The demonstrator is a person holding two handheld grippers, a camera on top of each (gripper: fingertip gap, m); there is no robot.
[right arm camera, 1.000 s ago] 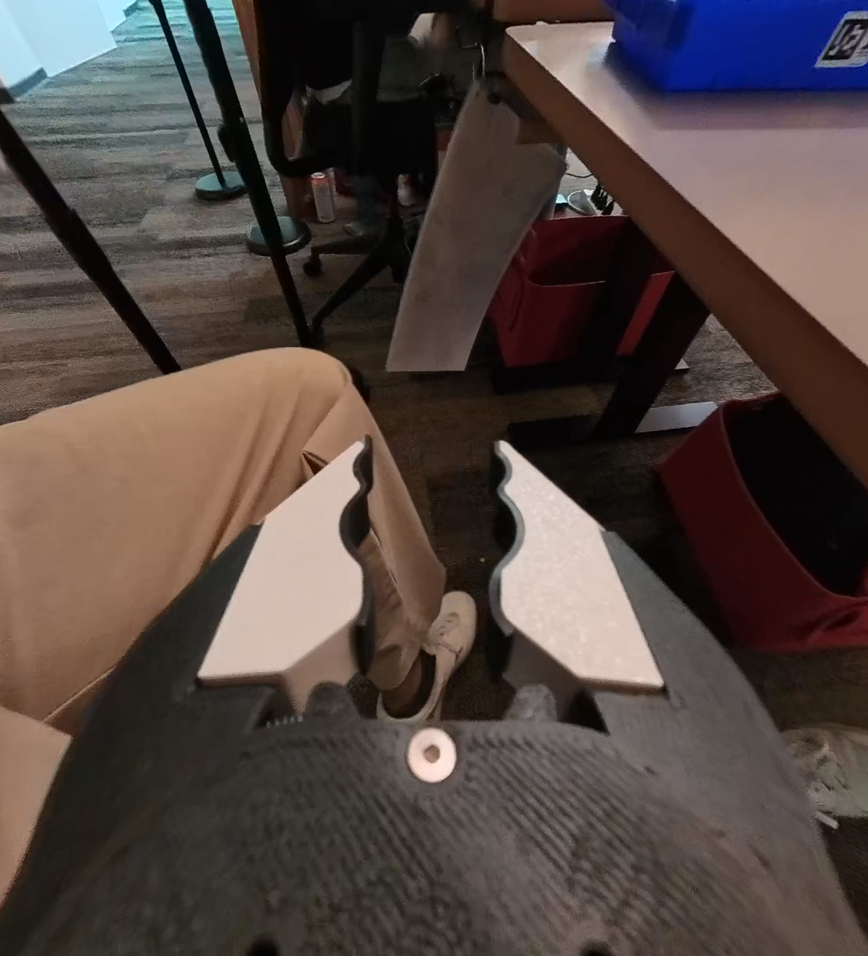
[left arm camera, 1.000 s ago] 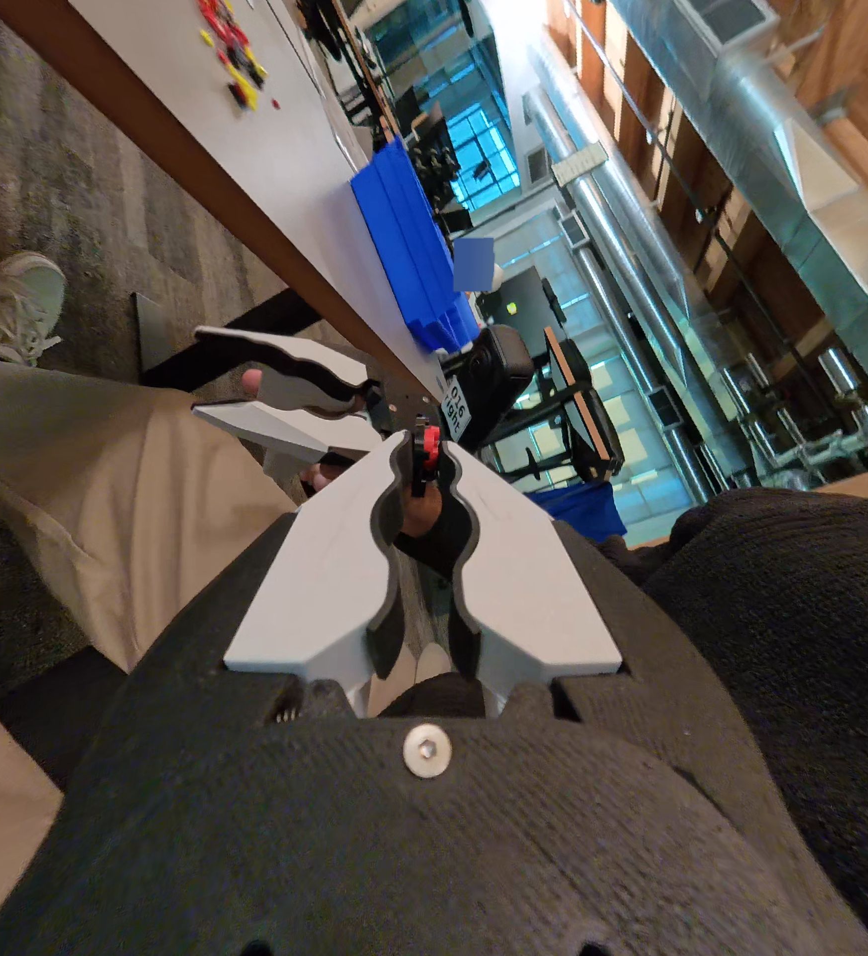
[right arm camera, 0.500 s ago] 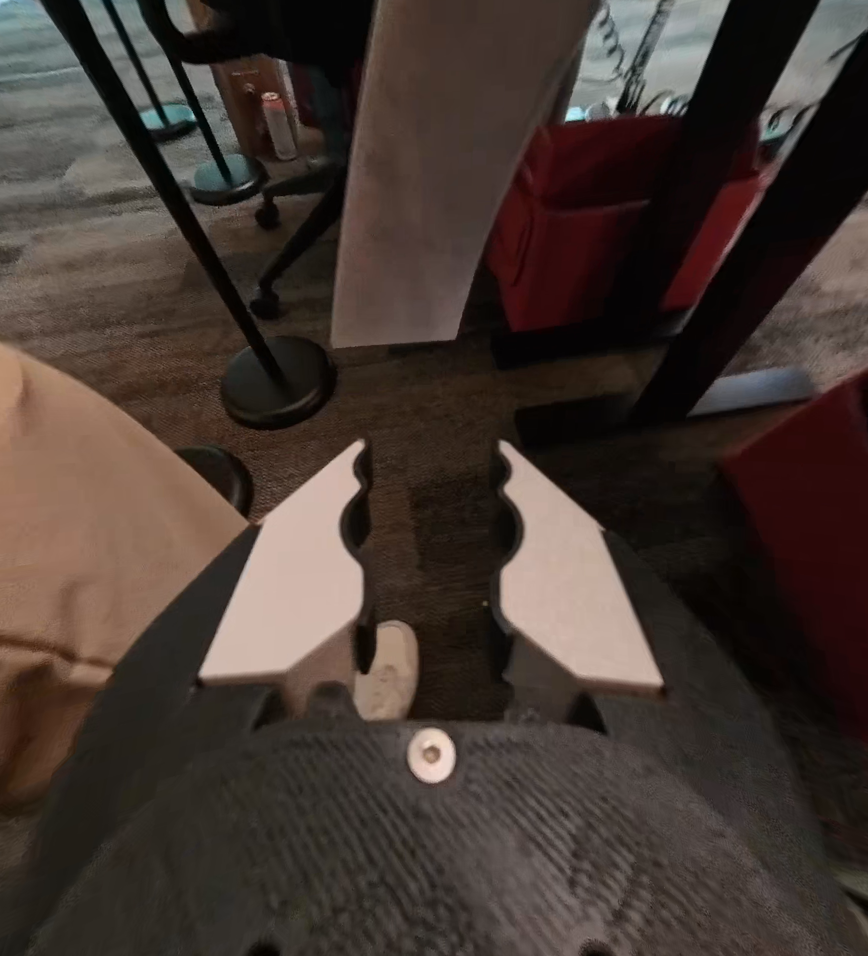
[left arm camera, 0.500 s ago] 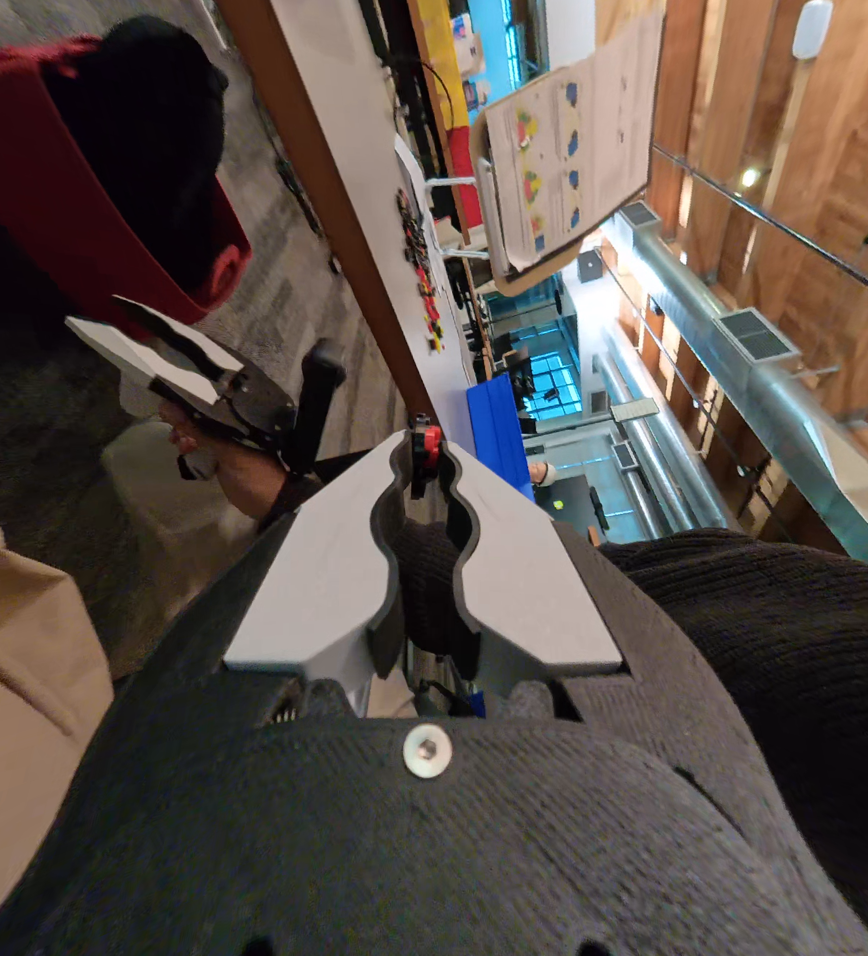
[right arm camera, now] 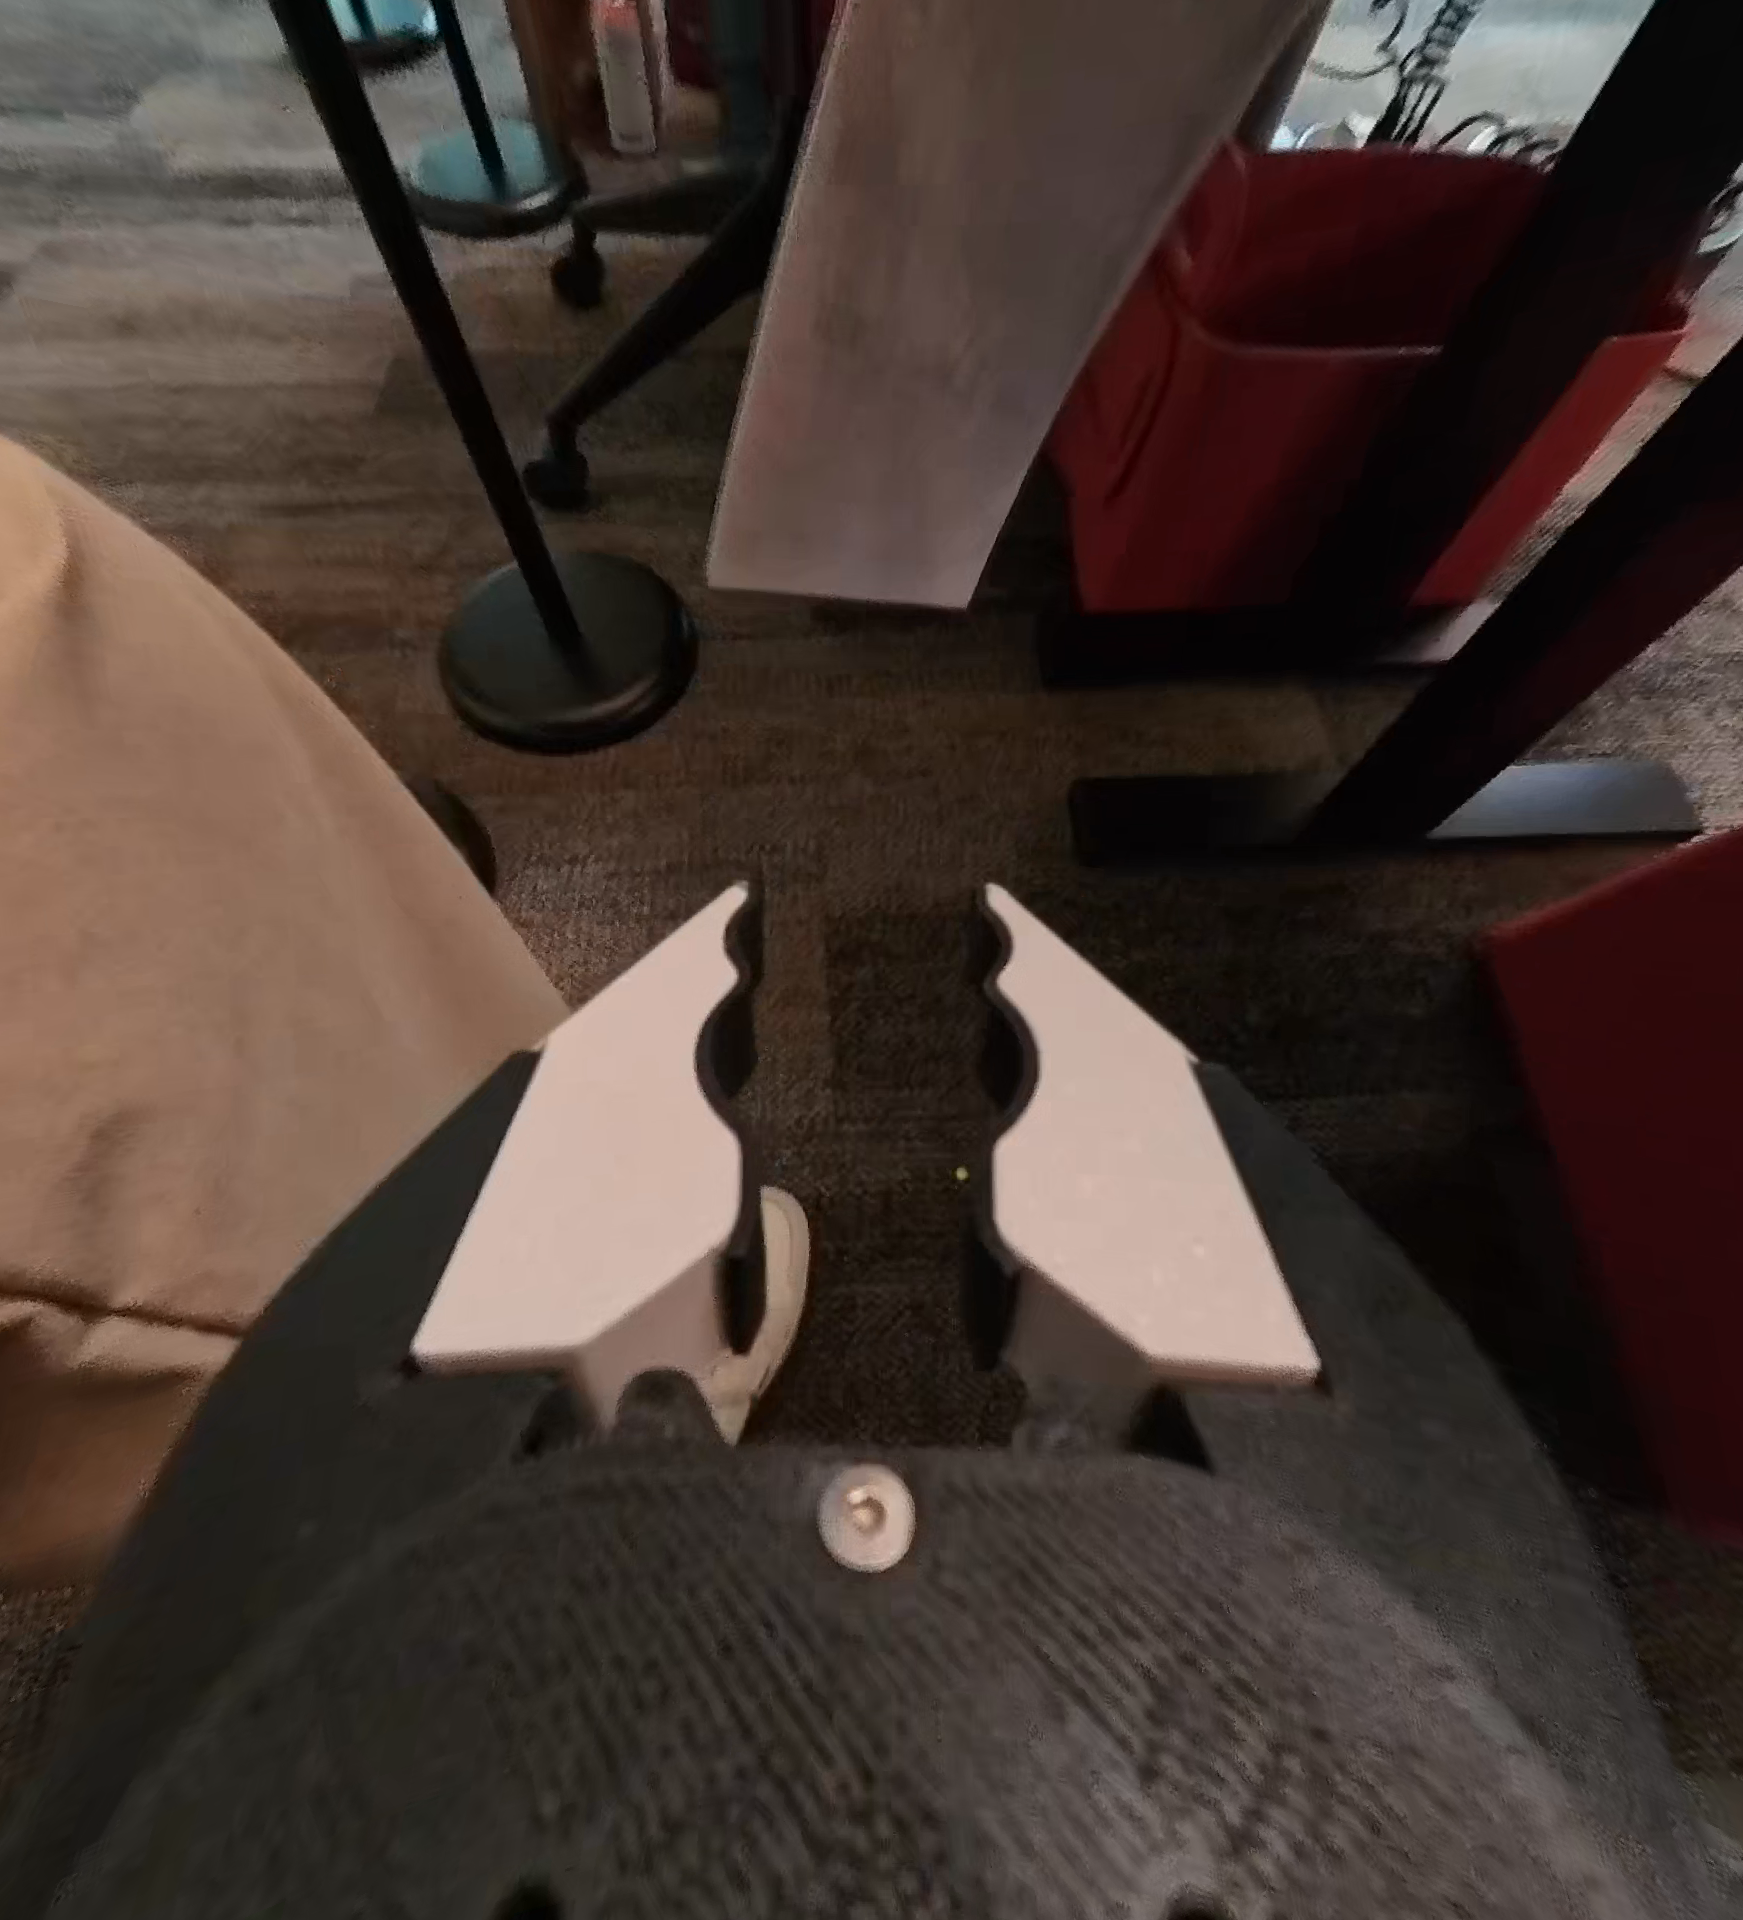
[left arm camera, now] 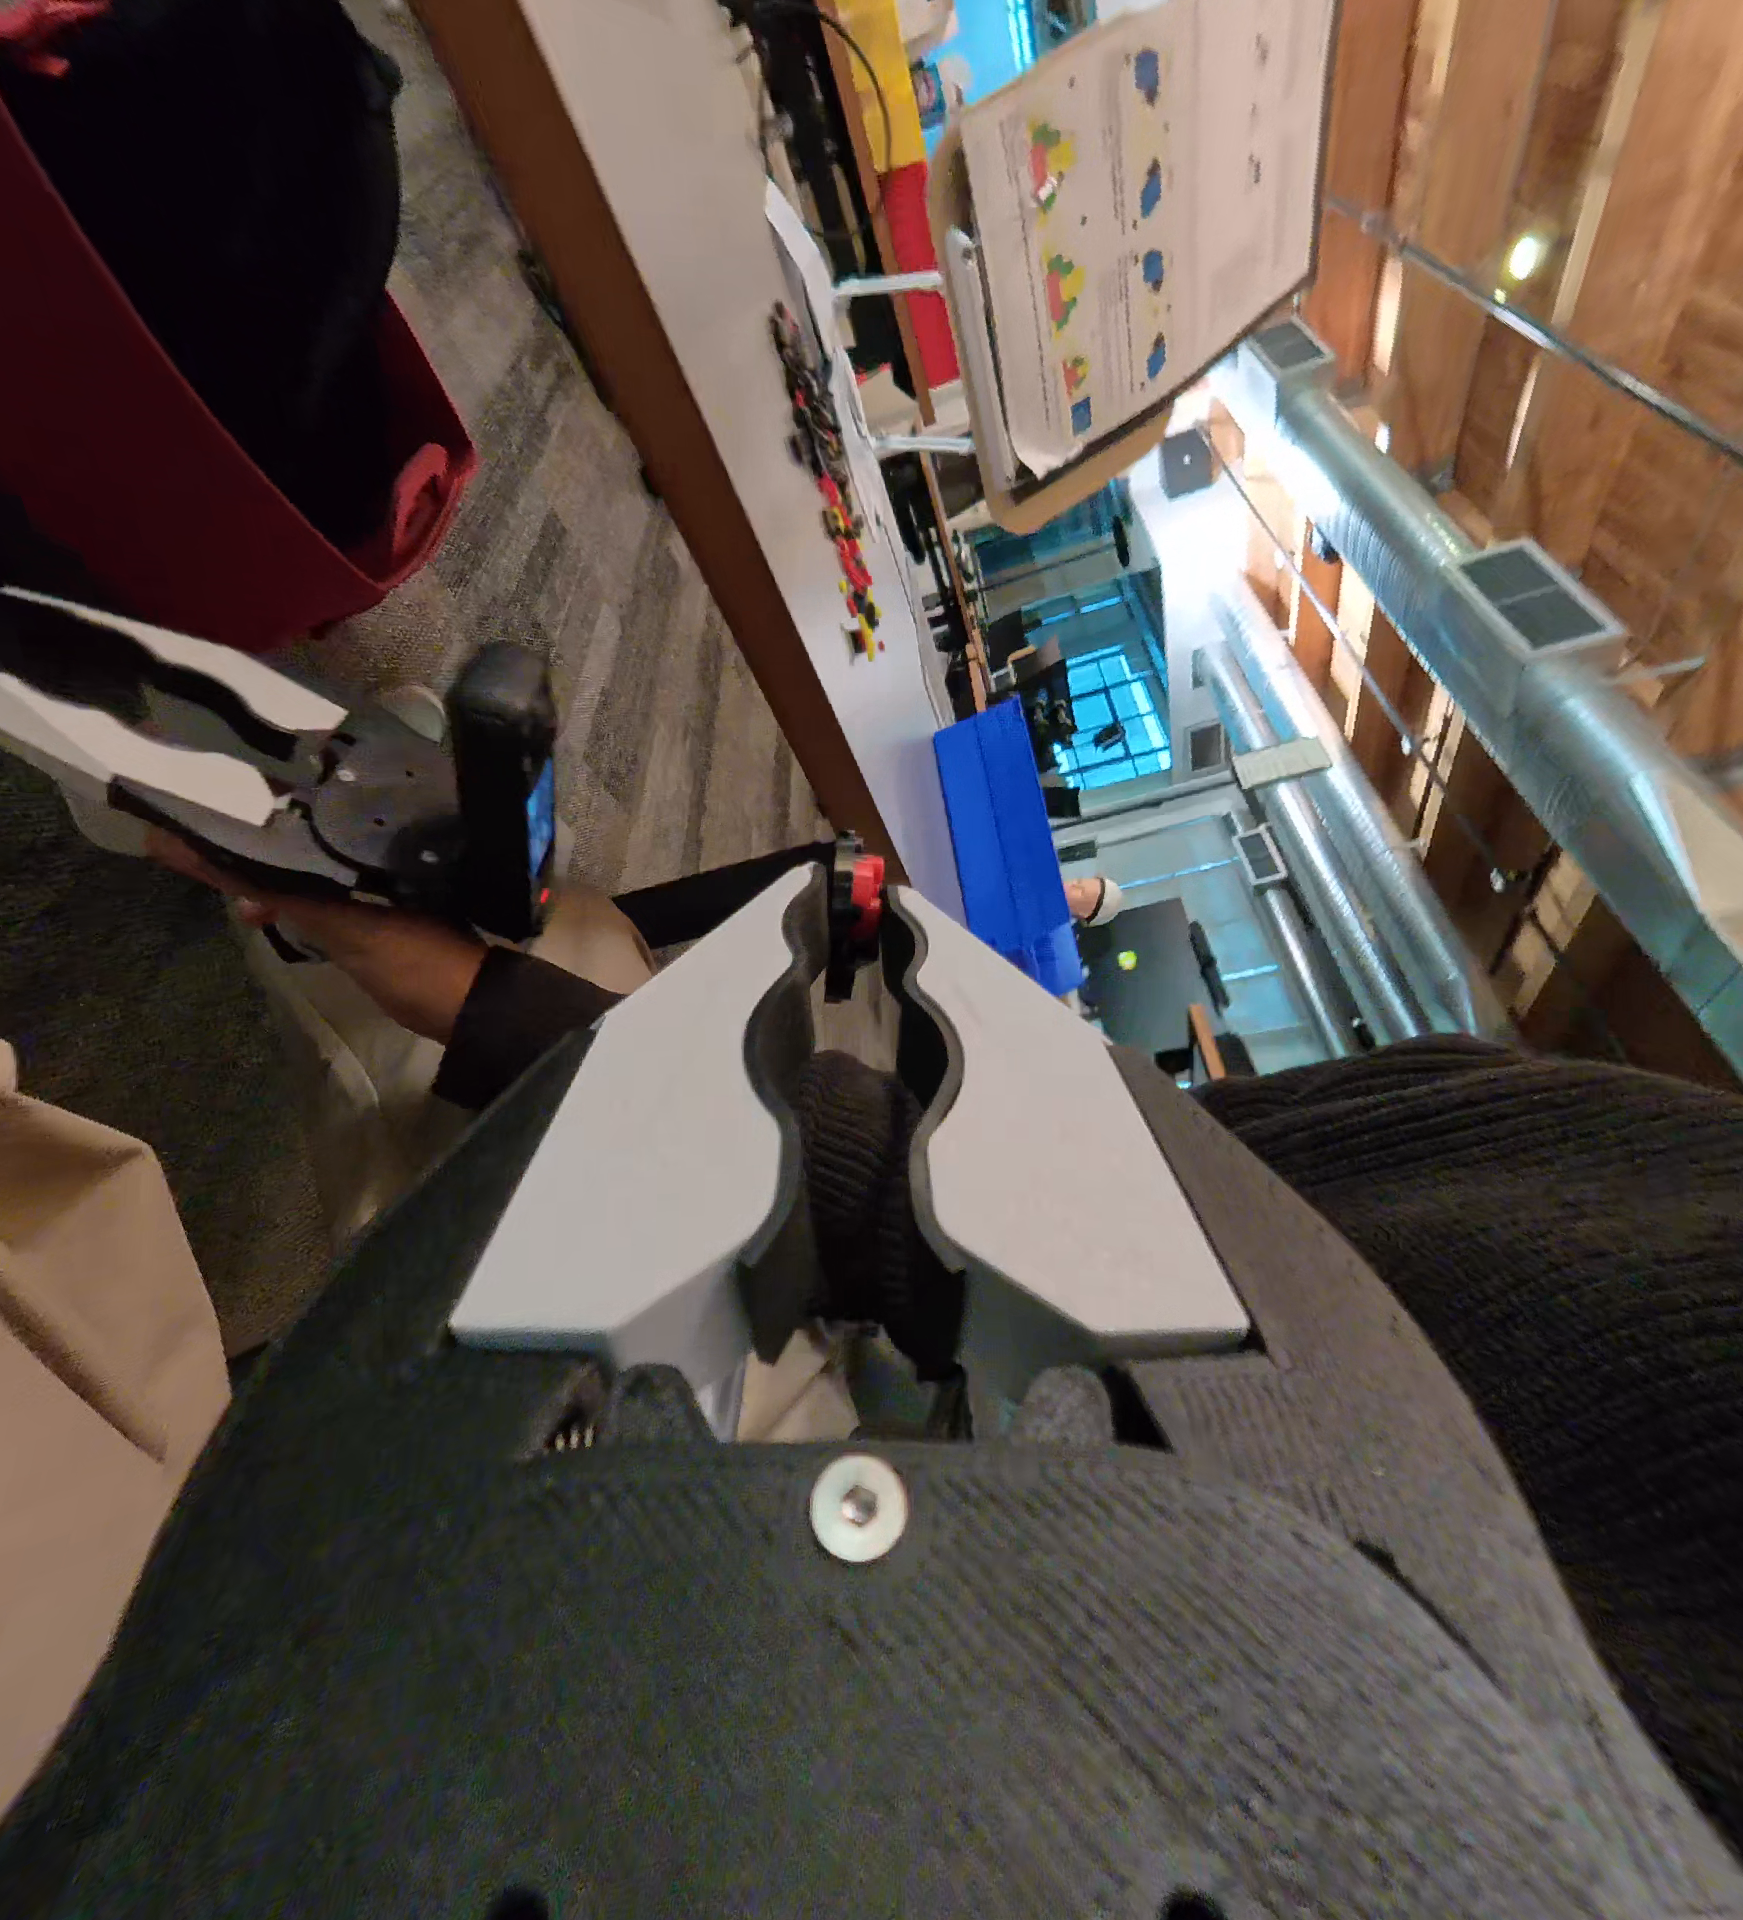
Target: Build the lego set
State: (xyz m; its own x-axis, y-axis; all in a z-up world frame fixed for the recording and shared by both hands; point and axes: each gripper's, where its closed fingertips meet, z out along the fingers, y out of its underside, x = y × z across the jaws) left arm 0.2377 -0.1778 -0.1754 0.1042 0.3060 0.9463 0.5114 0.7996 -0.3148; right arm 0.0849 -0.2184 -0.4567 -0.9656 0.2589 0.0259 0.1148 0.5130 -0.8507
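My left gripper (left arm camera: 854, 902) is shut on a small red and black lego piece (left arm camera: 852, 914) at its fingertips, held below the table's edge and tilted sideways. My right gripper (right arm camera: 867, 896) is open and empty, pointing down at the carpet under the table. It also shows in the left wrist view (left arm camera: 134, 717), held in a hand at the left, open. Loose red, yellow and black lego pieces (left arm camera: 839, 520) lie on the grey table (left arm camera: 701, 270). An instruction sheet (left arm camera: 1127, 218) stands on a board past them.
A blue bin (left arm camera: 1002, 831) sits on the table. Red bins (right arm camera: 1293, 395) stand on the carpet by black table legs (right arm camera: 1532, 540). A black stand base (right arm camera: 566, 655) and a hanging grey panel (right arm camera: 908, 312) are ahead. My tan trouser leg (right arm camera: 150, 935) is at left. There is about 30 centimetres between the tips of the two grippers.
The left gripper has swung round with the lego piece still in it, so the table's length and the instruction sheet show. The right gripper has dipped under the table towards the floor, still open.
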